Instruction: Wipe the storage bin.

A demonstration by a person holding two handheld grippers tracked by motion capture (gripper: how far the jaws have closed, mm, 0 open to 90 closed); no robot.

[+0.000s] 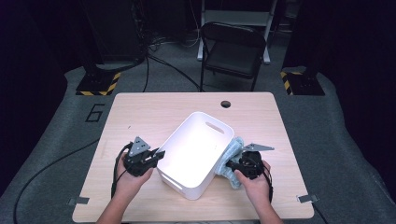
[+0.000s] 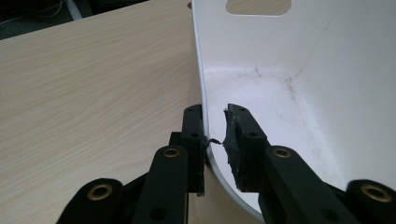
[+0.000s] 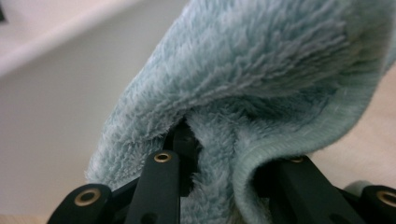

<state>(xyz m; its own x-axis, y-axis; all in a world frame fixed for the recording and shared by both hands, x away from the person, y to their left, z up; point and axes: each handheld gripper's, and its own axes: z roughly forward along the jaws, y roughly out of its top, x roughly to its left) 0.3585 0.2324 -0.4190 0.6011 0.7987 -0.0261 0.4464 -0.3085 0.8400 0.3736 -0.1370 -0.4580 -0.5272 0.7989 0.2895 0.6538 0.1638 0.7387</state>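
A white plastic tub (image 1: 196, 151) is seen standing on the pale wooden desk (image 1: 140, 112), turned at an angle so that one corner points toward the near edge. An oval handle slot (image 1: 215, 126) is cut in its far right wall, and the inside is empty, with faint dark scuffs marked on its floor in the left gripper view.

The left tool (image 1: 158, 155) is held in the left hand (image 1: 133, 179) at the tub's left side. In the left gripper view the tool (image 2: 215, 126) is placed astride the tub's rim (image 2: 201, 88), one jaw outside the wall and the other inside. The outer jaw lies against the wall, while a narrow gap is seen between the inner jaw and the wall; whether the rim is actually pinched cannot be told for certain, though the jaws are drawn close about it.

The right tool (image 1: 233, 164) is held in the right hand (image 1: 254, 179) just beside the tub's right wall. A light blue fluffy cloth (image 1: 233, 156) is clamped in it, bunched between the tub and the hand and lying against the tub's outer wall. In the right gripper view the cloth (image 3: 261, 79) is folded over the jaws, its ribbed hem draped across one of them, and the tool is closed tightly on the fabric. The white tub wall (image 3: 60, 126) is seen close behind.
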